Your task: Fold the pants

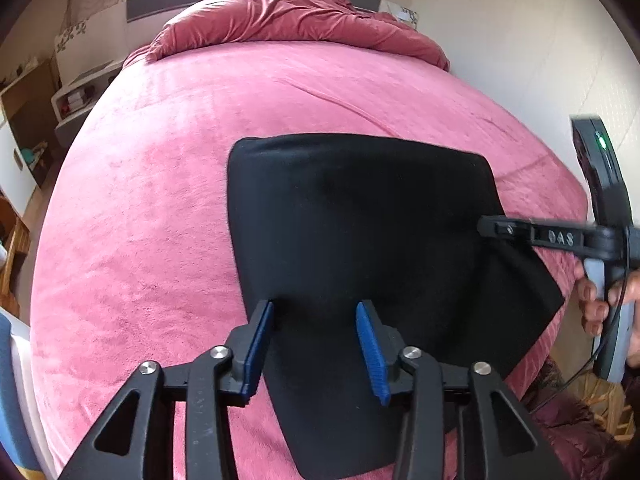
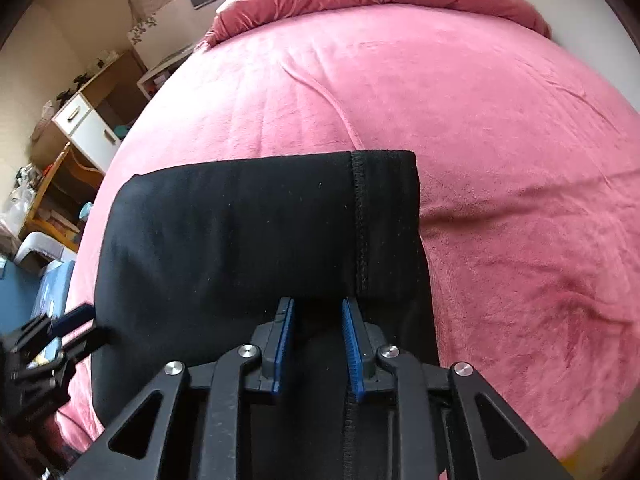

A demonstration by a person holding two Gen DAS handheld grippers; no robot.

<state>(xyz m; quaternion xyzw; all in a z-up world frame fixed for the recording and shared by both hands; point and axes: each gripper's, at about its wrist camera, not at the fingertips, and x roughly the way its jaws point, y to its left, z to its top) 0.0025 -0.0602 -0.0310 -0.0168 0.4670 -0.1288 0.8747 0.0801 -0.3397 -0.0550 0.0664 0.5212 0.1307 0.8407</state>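
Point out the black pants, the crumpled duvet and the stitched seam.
black pants [image 1: 352, 216], left wrist view, middle of the folded panel
crumpled duvet [image 1: 288, 16], left wrist view, its bunched top
stitched seam [image 2: 361, 220], right wrist view, mid-length of the stitching

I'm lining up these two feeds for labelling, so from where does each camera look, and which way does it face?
Left wrist: on the left gripper, looking up the pink bed over the black pants; right gripper and hand show at right.
Right wrist: on the right gripper, facing likewise; left gripper at lower left.
Shared: pants, bed, red duvet.
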